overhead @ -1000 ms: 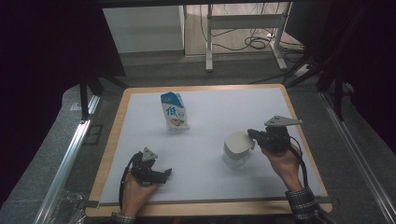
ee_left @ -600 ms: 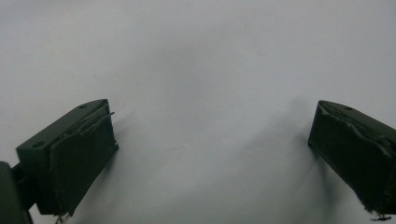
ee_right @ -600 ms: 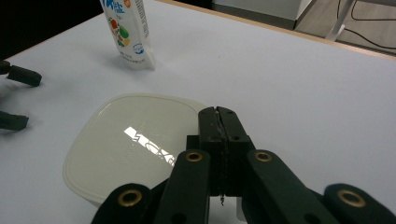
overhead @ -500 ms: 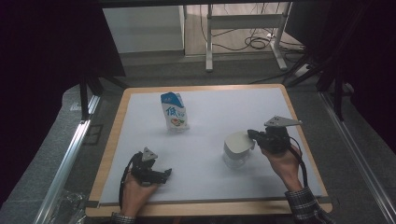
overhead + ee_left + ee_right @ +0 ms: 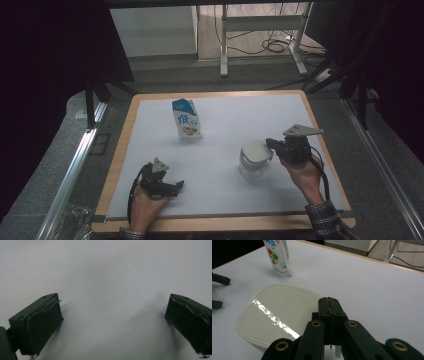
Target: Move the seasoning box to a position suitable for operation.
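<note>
High view: the right claw (image 5: 270,144) sits at the 3 o'clock edge of the lidded container (image 5: 254,159), which stands right of centre on the surface (image 5: 225,125). Right gripper view has its jaws pressed together at the lid (image 5: 277,312) rim, seemingly pinching it. The lid is still seated, so opening looks barely begun. The left claw (image 5: 176,186) rests spread wide, gripping nothing, at 7 o'clock. A milk carton (image 5: 186,119) stands untouched at 11 o'clock.
</note>
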### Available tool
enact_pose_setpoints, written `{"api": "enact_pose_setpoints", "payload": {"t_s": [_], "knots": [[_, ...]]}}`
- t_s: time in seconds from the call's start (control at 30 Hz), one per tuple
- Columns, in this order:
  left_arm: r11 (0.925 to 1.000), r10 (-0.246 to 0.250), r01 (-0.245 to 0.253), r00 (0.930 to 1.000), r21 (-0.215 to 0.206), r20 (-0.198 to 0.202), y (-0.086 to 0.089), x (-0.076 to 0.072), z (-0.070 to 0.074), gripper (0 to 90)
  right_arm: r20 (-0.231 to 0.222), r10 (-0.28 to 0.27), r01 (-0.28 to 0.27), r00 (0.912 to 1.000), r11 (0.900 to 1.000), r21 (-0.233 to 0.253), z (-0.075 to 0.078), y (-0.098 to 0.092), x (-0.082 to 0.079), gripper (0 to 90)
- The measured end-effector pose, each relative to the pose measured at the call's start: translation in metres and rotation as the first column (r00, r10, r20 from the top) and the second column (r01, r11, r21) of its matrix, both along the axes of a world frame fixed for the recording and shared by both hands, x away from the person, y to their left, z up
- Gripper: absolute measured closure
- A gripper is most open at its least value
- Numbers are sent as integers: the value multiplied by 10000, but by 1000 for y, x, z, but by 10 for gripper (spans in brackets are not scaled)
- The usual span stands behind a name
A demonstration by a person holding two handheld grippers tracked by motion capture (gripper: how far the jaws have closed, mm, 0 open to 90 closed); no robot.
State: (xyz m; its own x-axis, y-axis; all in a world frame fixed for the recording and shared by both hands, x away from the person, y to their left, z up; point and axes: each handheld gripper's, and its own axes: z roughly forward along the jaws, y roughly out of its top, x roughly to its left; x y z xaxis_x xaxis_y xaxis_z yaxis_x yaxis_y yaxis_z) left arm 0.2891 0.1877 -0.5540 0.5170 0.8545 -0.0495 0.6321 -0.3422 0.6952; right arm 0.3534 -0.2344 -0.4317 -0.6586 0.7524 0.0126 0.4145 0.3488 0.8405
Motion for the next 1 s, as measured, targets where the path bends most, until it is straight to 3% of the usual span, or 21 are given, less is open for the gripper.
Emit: {"api": "enact_pose_setpoints", "payload": {"t_s": [1.0], "knots": [[10000, 0, 0, 10000, 0, 0, 0, 0, 0, 3, 26, -34, 34, 10000, 10000, 84, -3, -3, 3, 898]]}}
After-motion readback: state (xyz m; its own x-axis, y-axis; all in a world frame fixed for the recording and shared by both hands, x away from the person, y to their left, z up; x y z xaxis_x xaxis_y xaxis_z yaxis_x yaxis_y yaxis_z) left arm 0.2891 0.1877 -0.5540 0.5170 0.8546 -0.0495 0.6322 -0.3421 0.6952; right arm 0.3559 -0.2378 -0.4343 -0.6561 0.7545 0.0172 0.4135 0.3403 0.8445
